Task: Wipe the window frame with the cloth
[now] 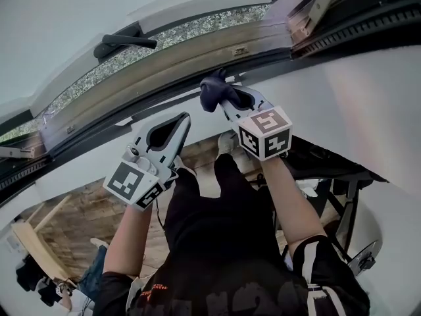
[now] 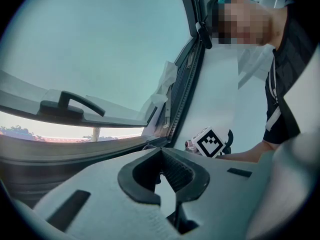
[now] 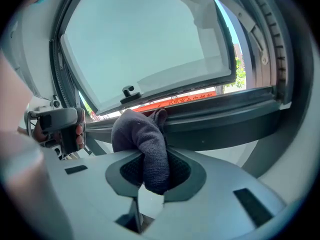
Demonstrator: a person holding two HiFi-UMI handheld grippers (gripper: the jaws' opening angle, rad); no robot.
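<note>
Cloth, dark and bunched, is pinched between the jaws of the right tool near the middle of the head view, its free end lying against the lower rail of the window frame. At about 8 o'clock from it, the left tool has its jaws pressed together on nothing, apart from the cloth. A black window handle sits at 10 o'clock from the cloth.

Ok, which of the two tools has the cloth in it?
The right tool, clamped on the dark grey fabric cloth at the window frame; the left tool holds nothing.
</note>
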